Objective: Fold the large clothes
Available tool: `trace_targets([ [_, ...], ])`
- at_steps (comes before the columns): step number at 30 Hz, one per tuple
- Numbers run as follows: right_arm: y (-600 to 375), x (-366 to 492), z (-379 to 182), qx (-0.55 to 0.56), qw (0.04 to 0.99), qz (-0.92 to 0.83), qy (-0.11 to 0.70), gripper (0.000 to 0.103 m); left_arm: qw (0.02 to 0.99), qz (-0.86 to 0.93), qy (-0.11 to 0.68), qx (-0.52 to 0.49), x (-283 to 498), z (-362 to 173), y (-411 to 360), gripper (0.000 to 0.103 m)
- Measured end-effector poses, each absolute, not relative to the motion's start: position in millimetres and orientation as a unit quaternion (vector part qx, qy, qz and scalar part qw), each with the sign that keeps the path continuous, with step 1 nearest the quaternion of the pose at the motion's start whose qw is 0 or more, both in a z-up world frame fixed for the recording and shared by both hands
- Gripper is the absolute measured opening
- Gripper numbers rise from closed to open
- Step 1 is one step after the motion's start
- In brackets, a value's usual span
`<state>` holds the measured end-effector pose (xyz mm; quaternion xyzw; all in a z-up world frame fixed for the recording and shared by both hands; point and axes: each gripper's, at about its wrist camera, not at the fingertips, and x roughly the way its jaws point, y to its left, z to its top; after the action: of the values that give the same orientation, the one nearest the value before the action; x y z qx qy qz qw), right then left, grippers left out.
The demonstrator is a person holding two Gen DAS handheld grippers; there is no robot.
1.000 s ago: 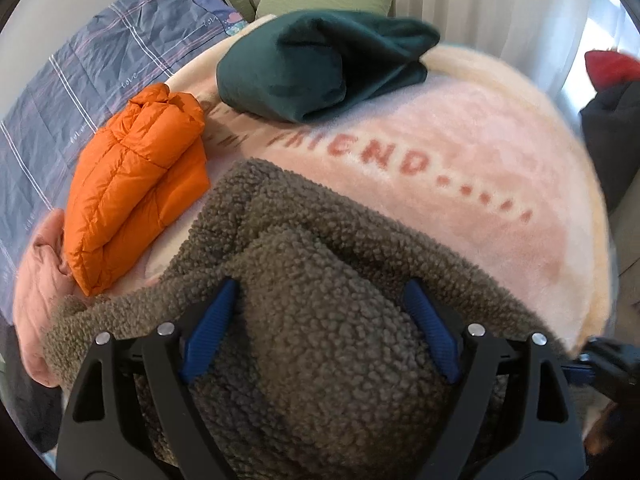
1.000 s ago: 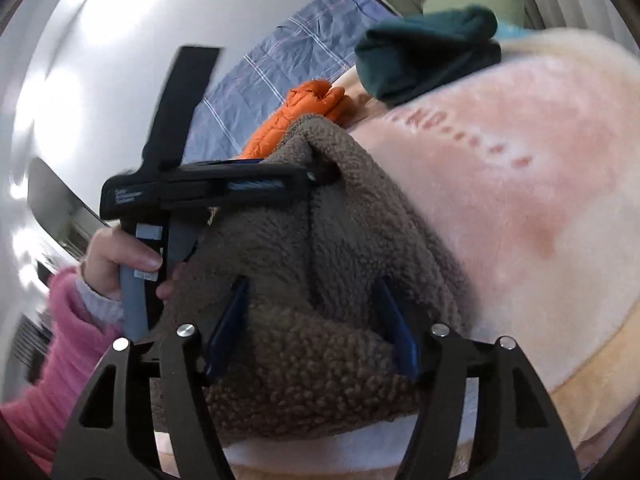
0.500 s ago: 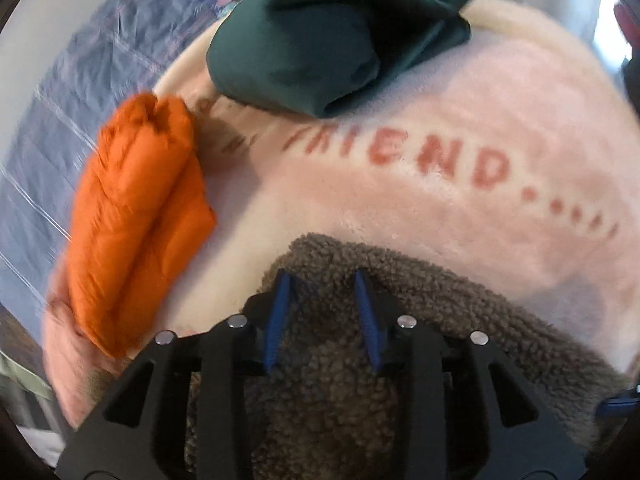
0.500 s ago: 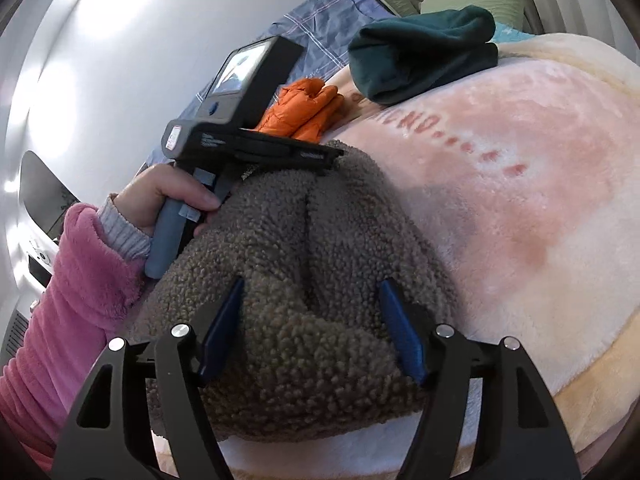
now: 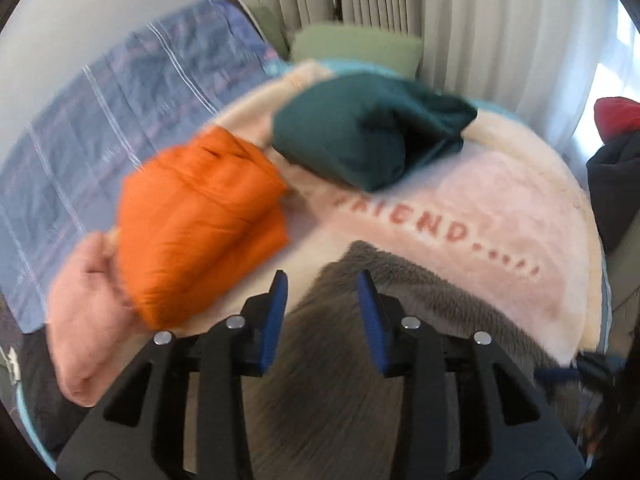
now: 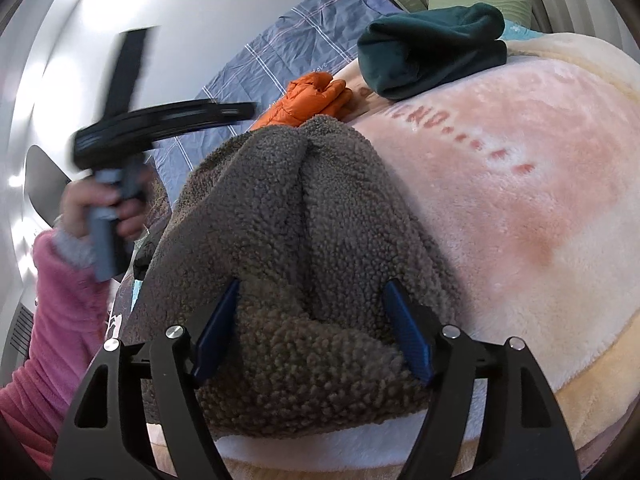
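I see the brown fleece lying bunched in a heap on the pink blanket, at the near edge of the bed. From the right wrist camera, my right gripper sits low over the near end of that heap. Its jaws are spread wide, one blue pad on each side of a thick hump of pile, and I can't make out either pad pressing into the cloth, so I read it as released.

In the left wrist view everything is smeared by motion. My left gripper is above the far tip of the fleece, with a clear gap between its blue pads and nothing pinched between them. The fleece shows under and between the fingers, but whether it touches them I cannot tell. The right camera shows the same tool raised off the pile to the left, blurred, in the hand with a pink sleeve.

Beyond the fleece lie an orange jacket, folded, and further back a dark green garment, also folded, both on the blanket near the red lettering. A checked blue sheet runs along the left side, and a green pillow stands against the curtains.
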<state>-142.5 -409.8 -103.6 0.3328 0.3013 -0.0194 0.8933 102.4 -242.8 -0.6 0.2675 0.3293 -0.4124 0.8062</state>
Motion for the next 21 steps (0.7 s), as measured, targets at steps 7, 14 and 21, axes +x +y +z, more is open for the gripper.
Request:
trace_targets([
  [7, -409.8, -143.3, -103.8, 0.331, 0.895, -0.021, 0.3, 0.073, 0.833, -0.343, 0.34, 0.27, 120.6, -26.7, -163.6, 0.056],
  [14, -404.1, -139.1, -99.8, 0.307, 0.902, -0.038, 0.3, 0.076, 0.848, -0.315, 0.368, 0.215, 142.7, -87.0, -145.6, 0.063],
  [21, -405.2, -145.5, -100.8, 0.308, 0.902, -0.046, 0.301, 0.079, 0.853, -0.346, 0.366, 0.138, 149.2, -47.6, -106.1, 0.063],
])
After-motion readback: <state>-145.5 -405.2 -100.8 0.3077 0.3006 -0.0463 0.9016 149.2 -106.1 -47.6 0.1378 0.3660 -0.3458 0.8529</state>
